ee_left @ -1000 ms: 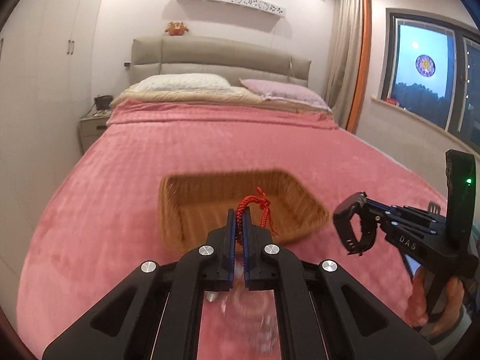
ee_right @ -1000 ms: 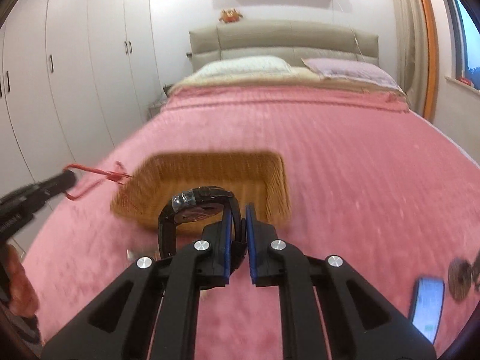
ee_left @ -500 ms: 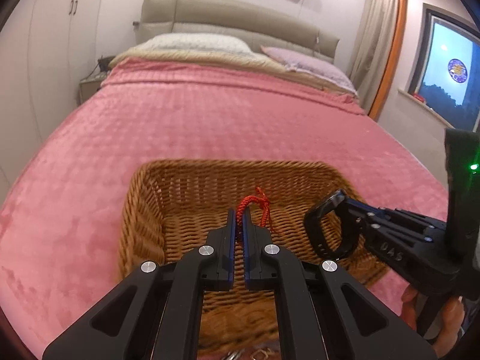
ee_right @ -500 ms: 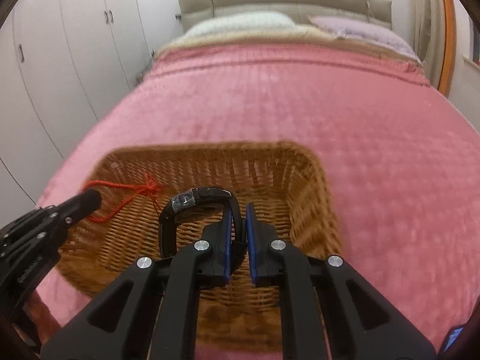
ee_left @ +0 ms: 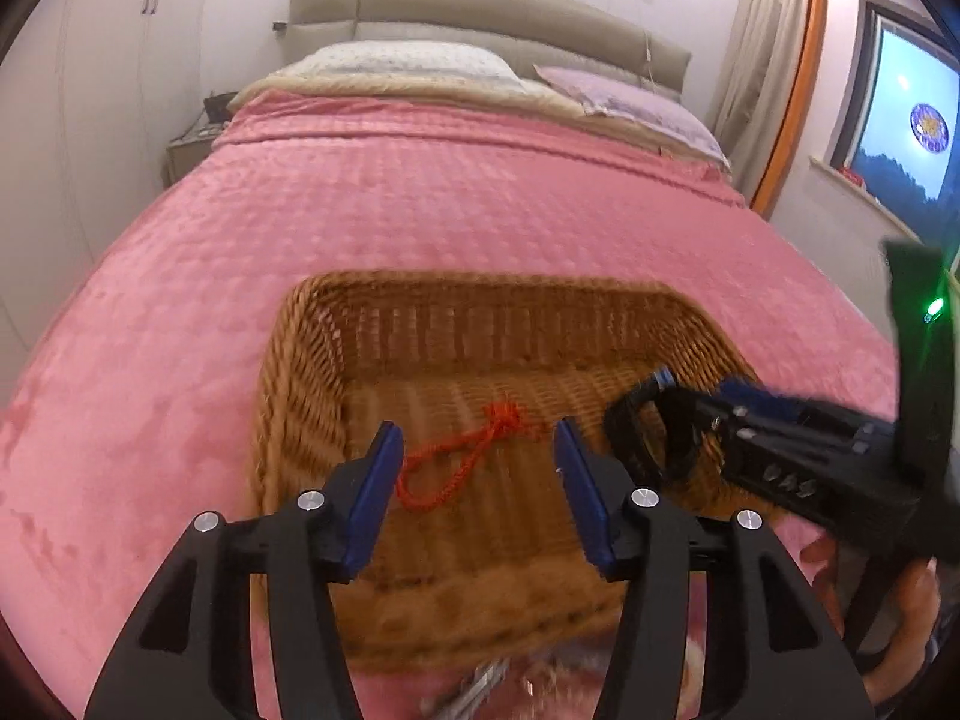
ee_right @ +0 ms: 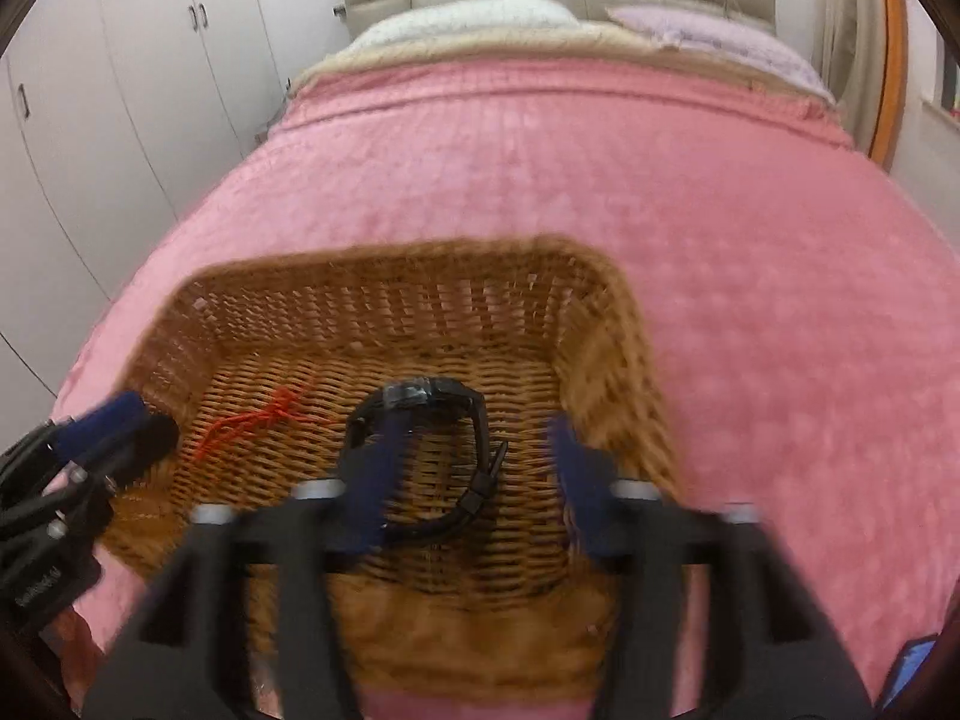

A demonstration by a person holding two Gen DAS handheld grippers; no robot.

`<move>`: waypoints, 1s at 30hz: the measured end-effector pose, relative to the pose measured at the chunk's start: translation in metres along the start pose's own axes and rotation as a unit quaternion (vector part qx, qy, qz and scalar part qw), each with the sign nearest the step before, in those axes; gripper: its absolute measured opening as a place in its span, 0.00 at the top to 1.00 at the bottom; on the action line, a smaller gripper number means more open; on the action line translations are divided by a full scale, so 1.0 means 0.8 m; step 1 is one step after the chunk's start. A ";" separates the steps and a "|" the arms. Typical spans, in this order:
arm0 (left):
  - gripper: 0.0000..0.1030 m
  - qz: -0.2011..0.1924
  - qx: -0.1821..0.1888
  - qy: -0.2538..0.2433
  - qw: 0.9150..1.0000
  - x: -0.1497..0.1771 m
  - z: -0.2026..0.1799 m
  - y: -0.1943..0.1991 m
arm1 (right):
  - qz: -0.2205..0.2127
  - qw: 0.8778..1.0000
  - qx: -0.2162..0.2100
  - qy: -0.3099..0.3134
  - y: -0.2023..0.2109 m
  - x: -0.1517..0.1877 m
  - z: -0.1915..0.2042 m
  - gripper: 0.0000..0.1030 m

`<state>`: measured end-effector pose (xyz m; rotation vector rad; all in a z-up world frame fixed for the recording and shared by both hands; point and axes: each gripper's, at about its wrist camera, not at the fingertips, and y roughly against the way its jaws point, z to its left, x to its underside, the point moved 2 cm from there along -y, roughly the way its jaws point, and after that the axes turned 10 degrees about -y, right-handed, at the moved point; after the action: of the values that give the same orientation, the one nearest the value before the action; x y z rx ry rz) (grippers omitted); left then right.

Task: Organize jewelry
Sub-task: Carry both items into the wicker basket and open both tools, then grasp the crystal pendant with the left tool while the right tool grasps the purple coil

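A wicker basket [ee_left: 312, 372] [ee_right: 606, 324] sits on the pink bedspread. A red cord bracelet [ee_left: 462, 456] [ee_right: 252, 423] lies on its floor at the left. A black watch [ee_right: 444, 420] lies in the basket's middle; in the left wrist view it [ee_left: 636, 450] shows at the right gripper's tips. My left gripper [ee_left: 477, 468] is open above the red bracelet, holding nothing. My right gripper [ee_right: 474, 468] is open, its jaws either side of the watch, blurred by motion.
The pink bedspread [ee_left: 420, 210] spreads wide around the basket. Pillows [ee_left: 408, 60] and a headboard are at the far end. White wardrobes [ee_right: 120, 60] stand left, a window [ee_left: 912, 120] right. Small shiny items [ee_left: 480, 684] lie blurred below the basket. A blue-screened phone [ee_right: 906, 672] lies low right.
Both grippers opened over the basket. The red bracelet left the left gripper and the watch left the right gripper; both now lie in the basket.
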<state>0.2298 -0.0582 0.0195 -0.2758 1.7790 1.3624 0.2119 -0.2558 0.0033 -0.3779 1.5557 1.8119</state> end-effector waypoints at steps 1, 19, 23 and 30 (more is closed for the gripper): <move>0.50 0.002 0.004 -0.004 1.000 0.003 -0.002 0.009 | -0.007 1.000 -0.004 0.002 0.012 0.001 0.000 0.42; 0.50 -0.092 0.052 0.003 0.994 0.089 -0.038 0.205 | -0.076 0.995 -0.064 0.030 0.193 0.103 0.005 0.42; 0.50 -0.068 0.068 0.022 0.995 0.132 -0.037 0.195 | -0.046 0.996 -0.070 0.028 0.183 0.150 0.001 0.49; 0.55 -0.006 0.100 0.055 0.993 0.189 -0.030 0.145 | 0.004 0.996 -0.080 0.027 0.148 0.204 0.001 0.67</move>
<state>0.0535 0.0118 -0.0104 -0.2572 1.9853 1.1692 0.0172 -0.2056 -0.0118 -0.4994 1.4543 1.9536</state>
